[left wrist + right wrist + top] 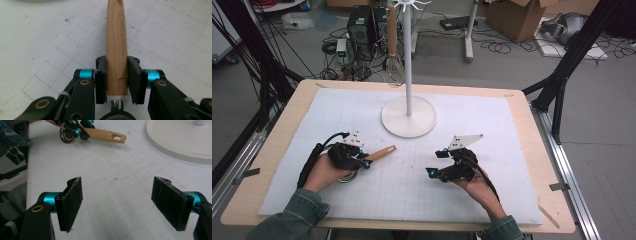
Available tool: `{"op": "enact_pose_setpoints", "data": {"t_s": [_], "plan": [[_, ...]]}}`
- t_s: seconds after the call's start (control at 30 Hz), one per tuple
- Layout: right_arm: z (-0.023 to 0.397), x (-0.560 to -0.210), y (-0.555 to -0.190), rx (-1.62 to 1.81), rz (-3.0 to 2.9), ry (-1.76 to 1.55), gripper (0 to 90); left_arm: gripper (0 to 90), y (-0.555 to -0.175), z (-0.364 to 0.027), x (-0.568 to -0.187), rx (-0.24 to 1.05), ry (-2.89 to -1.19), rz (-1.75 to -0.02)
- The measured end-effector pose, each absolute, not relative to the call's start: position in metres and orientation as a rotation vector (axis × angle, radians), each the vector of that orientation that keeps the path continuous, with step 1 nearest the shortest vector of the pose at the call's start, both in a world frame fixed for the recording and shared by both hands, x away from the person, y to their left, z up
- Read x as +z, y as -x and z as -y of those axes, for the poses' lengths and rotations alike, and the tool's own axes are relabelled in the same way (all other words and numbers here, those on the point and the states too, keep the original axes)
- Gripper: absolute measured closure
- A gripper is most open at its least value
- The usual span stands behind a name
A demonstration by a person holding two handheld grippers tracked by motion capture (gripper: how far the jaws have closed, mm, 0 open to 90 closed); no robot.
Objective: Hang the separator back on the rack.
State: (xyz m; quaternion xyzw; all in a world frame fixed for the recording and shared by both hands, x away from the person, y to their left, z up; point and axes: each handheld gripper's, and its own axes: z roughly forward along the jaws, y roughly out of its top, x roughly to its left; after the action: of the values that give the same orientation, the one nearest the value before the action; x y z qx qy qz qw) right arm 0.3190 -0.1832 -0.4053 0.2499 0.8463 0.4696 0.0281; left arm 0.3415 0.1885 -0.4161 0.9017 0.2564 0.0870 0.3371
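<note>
A kitchen utensil with a light wooden handle [382,152] lies on the white grid mat [412,195], left of centre. My left gripper [367,161] is shut on the lower end of that handle [116,32], both pads pressed on its sides, and the handle runs away from the jaws. The utensil's round metal head [66,136] sits behind the jaws, under the hand. My right gripper [436,162] hovers right of centre, open, with bare mat between its pads [71,203]. The right gripper view shows the handle [105,135] with its hanging slot, far off at upper left.
A white stand with a round base [408,117] and a thin pole rises at the mat's back centre; a whisk [393,50] hangs from its top hooks. The wooden table's edge [552,165] frames the mat. Cables and boxes lie on the floor beyond.
</note>
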Motion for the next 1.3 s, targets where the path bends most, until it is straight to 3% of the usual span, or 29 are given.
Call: {"op": "enact_pose_setpoints", "data": {"t_s": [0.83,1.3], "plan": [[0.126,-0.397,-0.331,1.557,-2.626,-0.760,26.5,70.3,-0.329,-0.192,-0.398,0.211,-2.237,-0.578],[0.087,-0.393,-0.339,1.604,-2.667,-0.740,35.8,70.3,-0.322,-0.183,-0.392,0.180,-2.198,-0.511]]}}
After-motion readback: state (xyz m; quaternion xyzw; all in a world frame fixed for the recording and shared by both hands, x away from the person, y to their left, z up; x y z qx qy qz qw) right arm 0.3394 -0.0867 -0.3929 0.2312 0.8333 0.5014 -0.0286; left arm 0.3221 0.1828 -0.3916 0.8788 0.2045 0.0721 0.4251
